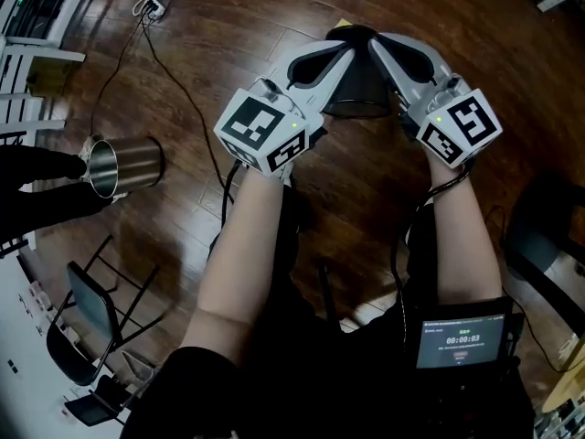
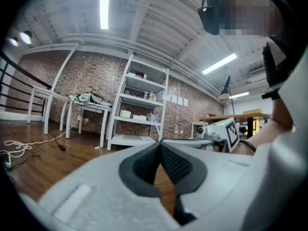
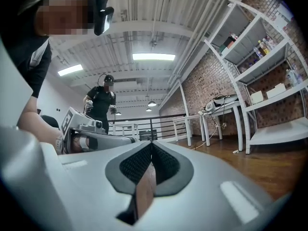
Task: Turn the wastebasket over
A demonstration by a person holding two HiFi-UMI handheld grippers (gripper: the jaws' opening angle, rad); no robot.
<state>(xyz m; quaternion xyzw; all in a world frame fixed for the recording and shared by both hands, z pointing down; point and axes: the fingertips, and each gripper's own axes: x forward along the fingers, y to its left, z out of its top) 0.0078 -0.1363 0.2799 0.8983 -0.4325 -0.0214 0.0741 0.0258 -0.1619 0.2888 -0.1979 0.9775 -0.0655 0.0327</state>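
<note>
The steel wastebasket (image 1: 128, 165) lies on its side on the wood floor (image 1: 210, 44), its mouth toward another person's dark hand (image 1: 37, 186) at its rim; to upend it well, I would let that hand clear, then open wide and take the rim; it lies well apart from the left claw (image 1: 351, 46), lower left in the head view; the right claw (image 1: 375, 42) is farther; both are closed and empty.

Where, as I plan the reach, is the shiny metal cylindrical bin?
The shiny metal cylindrical bin lies sideways on the wooden floor, head view's left, left of the left hand-held gripper.
</note>
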